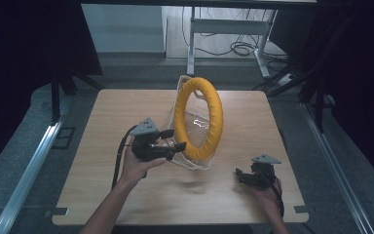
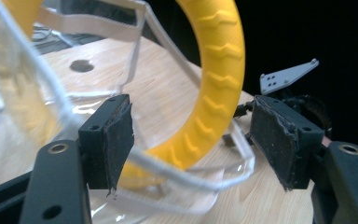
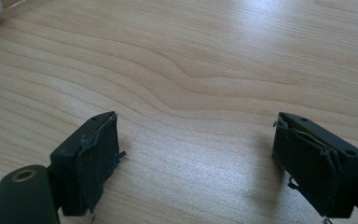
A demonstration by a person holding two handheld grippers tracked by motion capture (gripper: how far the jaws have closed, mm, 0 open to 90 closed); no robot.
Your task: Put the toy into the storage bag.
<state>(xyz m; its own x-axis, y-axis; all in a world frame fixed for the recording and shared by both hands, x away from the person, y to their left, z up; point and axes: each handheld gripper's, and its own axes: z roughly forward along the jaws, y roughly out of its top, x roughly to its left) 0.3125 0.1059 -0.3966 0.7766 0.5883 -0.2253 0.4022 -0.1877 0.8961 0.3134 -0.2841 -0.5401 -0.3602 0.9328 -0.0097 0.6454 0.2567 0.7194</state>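
Pale wood-grain table (image 1: 126,117) fills the space in front of me, with dark curtains on both sides and a grey floor beyond.

My left gripper (image 1: 173,140) is lifted above the table, its jaws spread wide. Between them runs the edge of a clear plastic bag (image 2: 37,93) with a white rim, and the yellow ring (image 1: 198,118) stands upright inside that bag, just past my fingertips. In the left gripper view the ring (image 2: 216,84) curves up between the two pads (image 2: 116,140), its ribbed surface nearer the left one; whether either pad touches the bag I cannot tell.

My right gripper (image 1: 241,176) sits low near the table's near right corner, well apart from the ring. Its jaws stand wide apart over bare wood (image 3: 205,60), with nothing between the pads (image 3: 98,158).
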